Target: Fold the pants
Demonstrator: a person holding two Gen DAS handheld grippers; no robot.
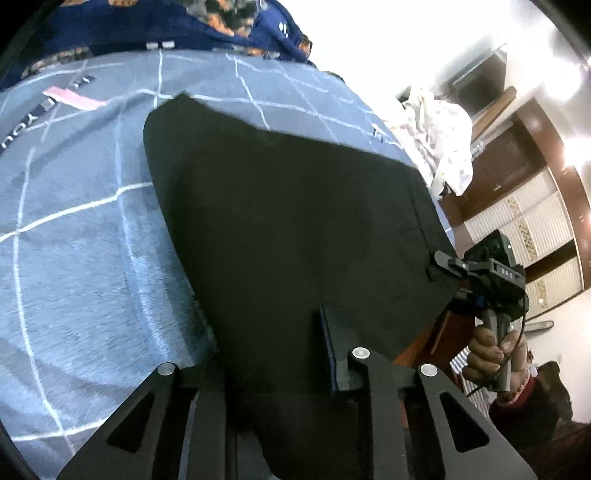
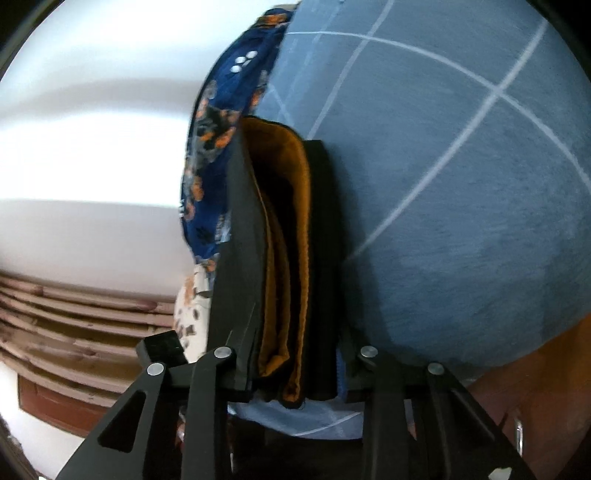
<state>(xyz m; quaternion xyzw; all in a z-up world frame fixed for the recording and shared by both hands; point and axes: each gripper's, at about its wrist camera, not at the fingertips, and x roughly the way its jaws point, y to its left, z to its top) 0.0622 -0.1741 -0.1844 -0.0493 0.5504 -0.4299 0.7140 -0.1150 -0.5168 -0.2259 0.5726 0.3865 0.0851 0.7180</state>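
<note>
Black pants (image 1: 288, 221) lie folded on a blue checked bedspread (image 1: 74, 221). My left gripper (image 1: 280, 350) is shut on the near edge of the pants; the cloth drapes over its left finger and hides it. My right gripper shows in the left wrist view (image 1: 439, 264), at the right corner of the pants, held by a hand. In the right wrist view my right gripper (image 2: 291, 280) is shut on stacked layers of the pants (image 2: 284, 240), with their orange lining showing between the black fingers (image 2: 240, 258).
A dark blue patterned quilt (image 1: 221, 22) lies at the far end of the bed, also in the right wrist view (image 2: 218, 140). A white printed cloth (image 1: 443, 144) hangs off the bed's right side. Wooden wardrobe doors (image 1: 535, 221) stand beyond. The bed's edge is near the right gripper.
</note>
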